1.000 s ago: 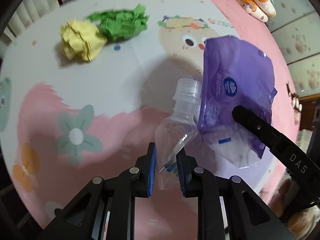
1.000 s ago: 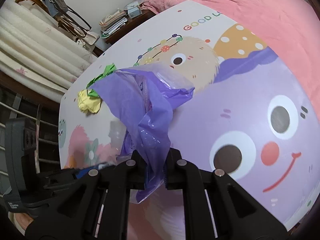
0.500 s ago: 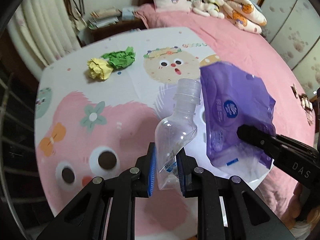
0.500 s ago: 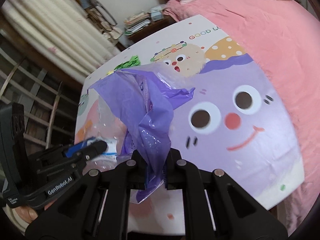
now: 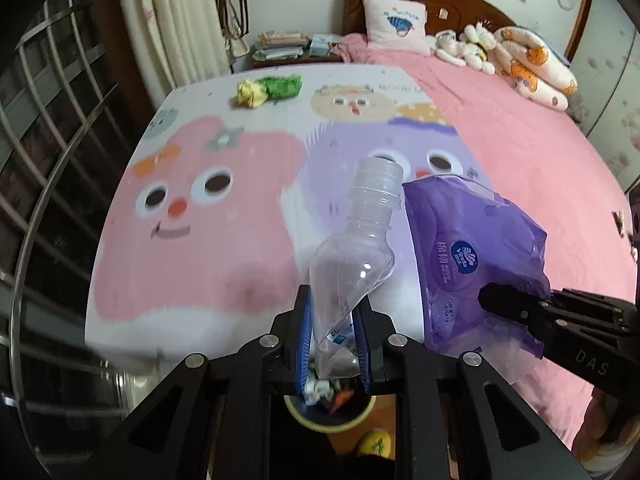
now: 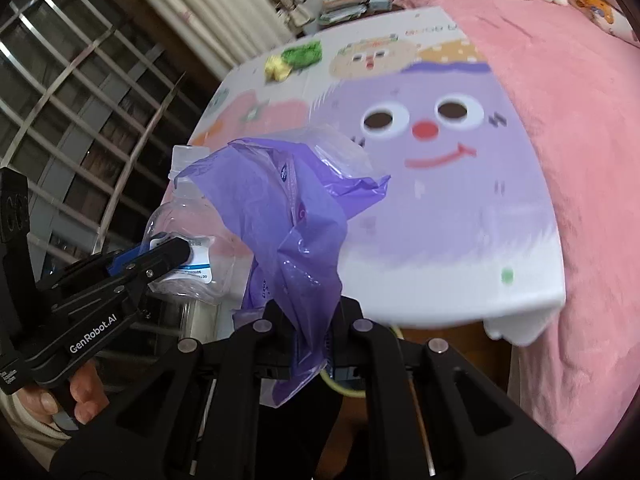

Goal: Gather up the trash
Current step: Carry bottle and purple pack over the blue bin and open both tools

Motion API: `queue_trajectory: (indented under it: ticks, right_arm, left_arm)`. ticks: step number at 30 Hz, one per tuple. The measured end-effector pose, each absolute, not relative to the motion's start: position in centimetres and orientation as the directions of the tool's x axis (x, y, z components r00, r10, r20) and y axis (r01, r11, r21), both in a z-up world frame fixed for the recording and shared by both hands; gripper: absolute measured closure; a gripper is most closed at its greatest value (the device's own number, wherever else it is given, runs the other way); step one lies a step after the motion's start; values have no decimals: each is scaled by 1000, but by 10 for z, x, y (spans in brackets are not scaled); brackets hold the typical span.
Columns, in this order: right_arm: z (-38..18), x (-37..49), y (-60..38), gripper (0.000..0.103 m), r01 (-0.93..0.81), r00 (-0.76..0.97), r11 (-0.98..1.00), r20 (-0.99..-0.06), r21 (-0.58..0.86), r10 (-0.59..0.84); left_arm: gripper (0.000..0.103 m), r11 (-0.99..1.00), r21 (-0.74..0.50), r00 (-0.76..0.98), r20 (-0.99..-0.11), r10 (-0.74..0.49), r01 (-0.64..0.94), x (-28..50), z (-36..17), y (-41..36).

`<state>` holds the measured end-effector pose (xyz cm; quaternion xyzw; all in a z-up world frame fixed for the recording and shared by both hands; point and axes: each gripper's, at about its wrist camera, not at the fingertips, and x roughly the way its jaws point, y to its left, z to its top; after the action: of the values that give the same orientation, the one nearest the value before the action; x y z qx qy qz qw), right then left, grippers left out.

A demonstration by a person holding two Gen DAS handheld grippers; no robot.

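My left gripper (image 5: 333, 334) is shut on a crushed clear plastic bottle (image 5: 352, 256), held up off the table's near edge; it also shows in the right wrist view (image 6: 188, 236). My right gripper (image 6: 308, 336) is shut on a purple plastic tissue wrapper (image 6: 296, 216), which hangs beside the bottle in the left wrist view (image 5: 472, 264). A yellow paper ball (image 5: 250, 94) and a green paper ball (image 5: 284, 85) lie at the table's far edge. A trash bin (image 5: 332, 412) with rubbish inside stands on the floor right below my left gripper.
The cartoon-printed table (image 5: 208, 216) stands against a pink bed (image 5: 520, 132) on the right. A metal window grille (image 5: 44, 128) runs along the left. A small yellow object (image 5: 376, 444) lies on the floor near the bin.
Both grippers have pulled back and up from the table with the bottle and wrapper held. The table's near edge and the bin below have come into view.
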<state>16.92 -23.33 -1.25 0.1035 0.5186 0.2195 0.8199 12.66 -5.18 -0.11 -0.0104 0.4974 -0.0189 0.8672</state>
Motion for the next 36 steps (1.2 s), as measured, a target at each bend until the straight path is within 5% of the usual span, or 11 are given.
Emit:
queue_trajectory:
  ticks: [18,36]
  right_arm:
    - [-142,55,-237,96,-245,144,864,-865,440,481]
    - [-403,71,-193,95,-110,27,931,-935,349,354]
  left_arm:
    - [84,1000,-19,334,-942,-20,5,35,-121,-61]
    - [84,1000,-9,179,-984,-14,28,52,-373,-49]
